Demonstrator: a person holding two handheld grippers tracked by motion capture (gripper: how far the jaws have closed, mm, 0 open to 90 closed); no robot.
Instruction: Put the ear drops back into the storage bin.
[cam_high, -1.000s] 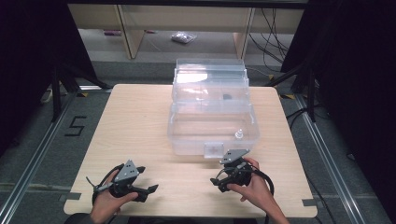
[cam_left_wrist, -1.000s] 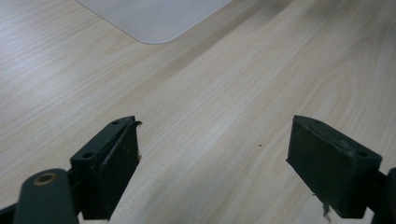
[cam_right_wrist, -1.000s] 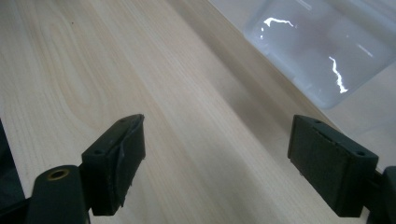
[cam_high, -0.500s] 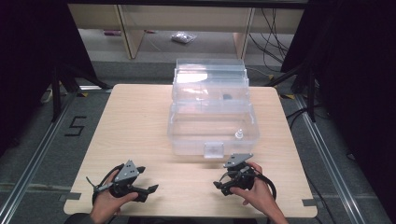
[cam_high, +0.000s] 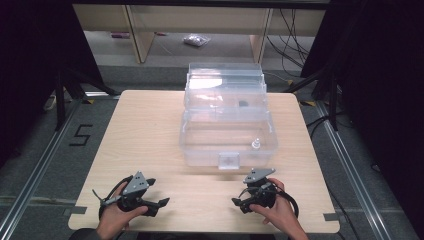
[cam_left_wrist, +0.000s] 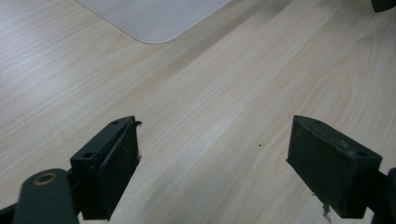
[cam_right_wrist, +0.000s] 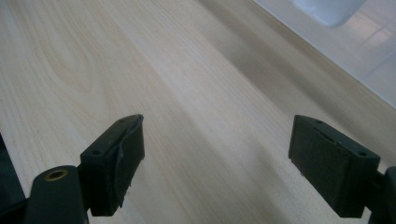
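Both grippers rest near the tabletop's near edge, short of the clear plastic box.

The left gripper (cam_high: 156, 192) sits toward the near left corner, jaws wide apart over bare wood, as a second ago. The right gripper (cam_high: 239, 199), also gaping and empty, has drawn back from the clear plastic box (cam_high: 227, 125) toward the near edge and turned leftward. The box stands unmoved in the middle of the tabletop (cam_high: 145, 130), its latch tab (cam_high: 229, 161) facing the person.
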